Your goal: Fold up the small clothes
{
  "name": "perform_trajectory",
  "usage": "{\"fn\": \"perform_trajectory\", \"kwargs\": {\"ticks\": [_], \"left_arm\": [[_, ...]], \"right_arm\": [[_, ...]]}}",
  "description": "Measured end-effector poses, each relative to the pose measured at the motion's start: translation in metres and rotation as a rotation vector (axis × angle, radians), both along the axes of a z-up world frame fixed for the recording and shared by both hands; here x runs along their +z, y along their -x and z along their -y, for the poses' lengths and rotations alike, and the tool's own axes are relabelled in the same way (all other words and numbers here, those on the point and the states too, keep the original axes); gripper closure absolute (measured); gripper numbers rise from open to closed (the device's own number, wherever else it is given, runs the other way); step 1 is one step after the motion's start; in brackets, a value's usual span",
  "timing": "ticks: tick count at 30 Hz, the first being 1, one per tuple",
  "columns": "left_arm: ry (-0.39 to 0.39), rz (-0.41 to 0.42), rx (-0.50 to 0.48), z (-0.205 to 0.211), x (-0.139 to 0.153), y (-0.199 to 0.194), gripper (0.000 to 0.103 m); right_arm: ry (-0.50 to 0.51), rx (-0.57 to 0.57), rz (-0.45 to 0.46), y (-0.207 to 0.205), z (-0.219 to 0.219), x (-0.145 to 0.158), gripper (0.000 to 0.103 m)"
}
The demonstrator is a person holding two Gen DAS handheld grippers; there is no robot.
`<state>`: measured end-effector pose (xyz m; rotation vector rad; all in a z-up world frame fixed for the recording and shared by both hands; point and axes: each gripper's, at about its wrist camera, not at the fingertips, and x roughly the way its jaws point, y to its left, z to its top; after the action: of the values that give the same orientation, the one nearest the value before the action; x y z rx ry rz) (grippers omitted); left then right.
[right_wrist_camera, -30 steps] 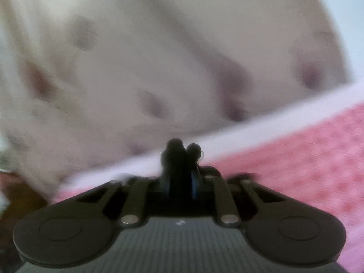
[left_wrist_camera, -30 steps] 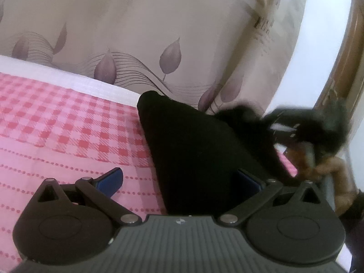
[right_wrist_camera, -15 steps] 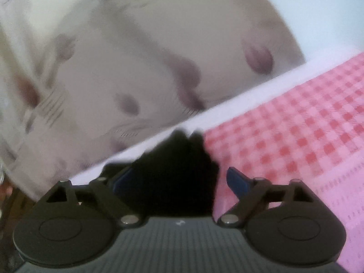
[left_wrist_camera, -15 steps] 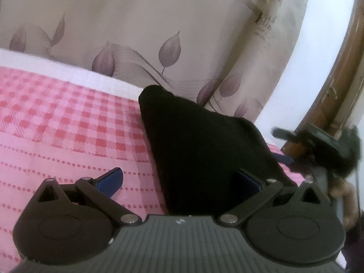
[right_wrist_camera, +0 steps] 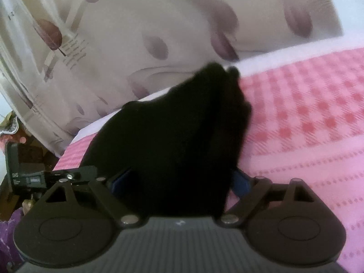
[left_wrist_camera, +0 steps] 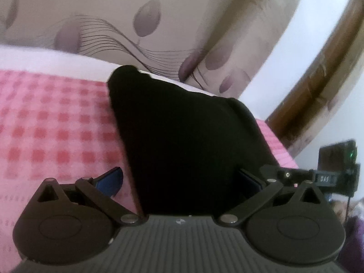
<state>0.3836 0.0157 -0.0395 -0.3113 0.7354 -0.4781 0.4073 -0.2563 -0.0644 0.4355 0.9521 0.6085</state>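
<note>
A small black garment [left_wrist_camera: 182,136] lies folded on the pink checked bed cover [left_wrist_camera: 56,125], near its far right corner. My left gripper [left_wrist_camera: 179,179] is open, its blue pads [left_wrist_camera: 111,178] spread on either side of the garment's near edge. In the right wrist view the same black garment [right_wrist_camera: 173,132] lies between the spread blue pads [right_wrist_camera: 240,180] of my right gripper [right_wrist_camera: 179,179], which is open. The other gripper shows at the side of each view [left_wrist_camera: 336,173] [right_wrist_camera: 25,170].
A beige curtain with purple leaf print [left_wrist_camera: 147,27] hangs behind the bed. A white strip of bedding [left_wrist_camera: 45,56] borders the pink cover. A brown wooden frame [left_wrist_camera: 318,79] stands at the right. The bed edge drops off at the right in the left wrist view [left_wrist_camera: 279,145].
My right gripper has opened and let go of the black garment, which now lies flat on the bed. It pulled back beside my left gripper. The left gripper stayed open.
</note>
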Motion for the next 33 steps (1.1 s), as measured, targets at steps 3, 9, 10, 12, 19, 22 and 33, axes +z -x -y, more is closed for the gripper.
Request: {"fn": "perform_trajectory", "kwargs": {"ticks": [3, 9, 10, 12, 19, 22, 33], "left_arm": [[-0.099, 0.045, -0.003, 0.018, 0.000, -0.009, 0.000], [-0.192, 0.100, 0.031, 0.035, -0.001, -0.009, 0.003], [-0.193, 0.101, 0.032, 0.035, -0.001, -0.009, 0.003], [-0.197, 0.102, 0.040, 0.034, -0.001, -0.009, 0.003], [-0.207, 0.103, 0.049, 0.035, 0.001, -0.005, 0.000], [-0.206, 0.103, 0.049, 0.035, 0.001, -0.004, 0.000], [-0.214, 0.102, 0.045, 0.035, 0.000, -0.004, 0.000]], "right_arm": [[-0.015, 0.015, 0.013, -0.011, -0.003, -0.005, 0.012], [0.046, 0.013, 0.062, -0.008, -0.016, -0.003, 0.012], [0.042, 0.002, 0.064, -0.007, -0.015, -0.003, 0.012], [0.046, -0.015, 0.065, -0.007, -0.015, -0.003, 0.012], [0.080, -0.020, 0.070, -0.005, -0.018, -0.002, 0.012], [0.100, -0.005, 0.073, -0.005, -0.020, -0.001, 0.012], [0.073, 0.045, 0.070, -0.001, -0.020, -0.003, 0.045]]}}
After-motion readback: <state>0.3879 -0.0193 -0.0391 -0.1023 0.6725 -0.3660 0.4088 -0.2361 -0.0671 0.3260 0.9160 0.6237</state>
